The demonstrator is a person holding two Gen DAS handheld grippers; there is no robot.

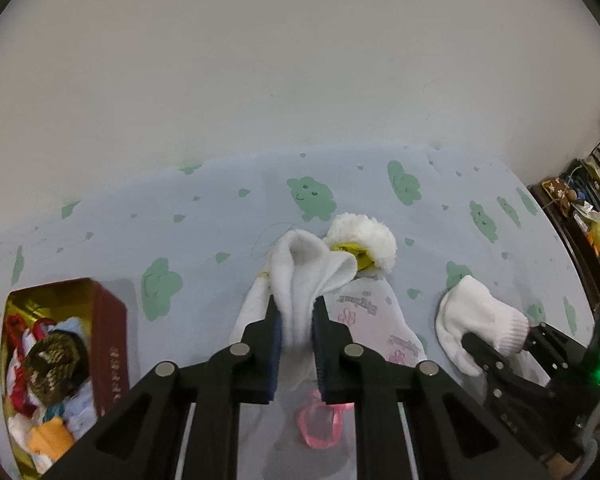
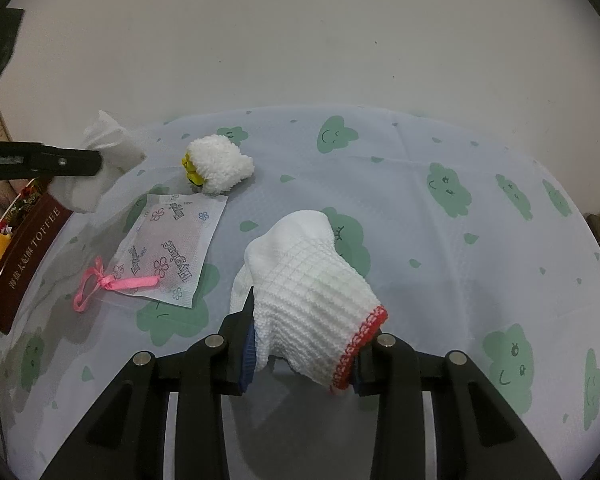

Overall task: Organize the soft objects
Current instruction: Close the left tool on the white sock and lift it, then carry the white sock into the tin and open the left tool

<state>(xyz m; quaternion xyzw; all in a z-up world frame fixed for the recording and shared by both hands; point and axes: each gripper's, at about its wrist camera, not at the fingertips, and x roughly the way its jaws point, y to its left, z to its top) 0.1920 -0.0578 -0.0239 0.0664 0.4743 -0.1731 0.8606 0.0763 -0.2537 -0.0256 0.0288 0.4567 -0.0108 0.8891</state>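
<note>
My left gripper (image 1: 296,316) is shut on a white sock (image 1: 304,276) and holds it above the table; the sock also shows in the right wrist view (image 2: 104,152). My right gripper (image 2: 304,344) is shut on a white knit glove with a red cuff (image 2: 308,280), which also shows in the left wrist view (image 1: 480,320). A fluffy white and yellow plush (image 2: 216,164) lies further back. A printed white pouch (image 2: 168,244) with a pink ribbon (image 2: 104,284) lies flat on the cloth.
A dark red toffee tin (image 1: 112,340) holding several fabric items stands at the left, also in the right wrist view (image 2: 24,256). The table has a pale blue cloth with green clouds (image 2: 460,200). A cluttered dark shelf (image 1: 580,216) stands at the right.
</note>
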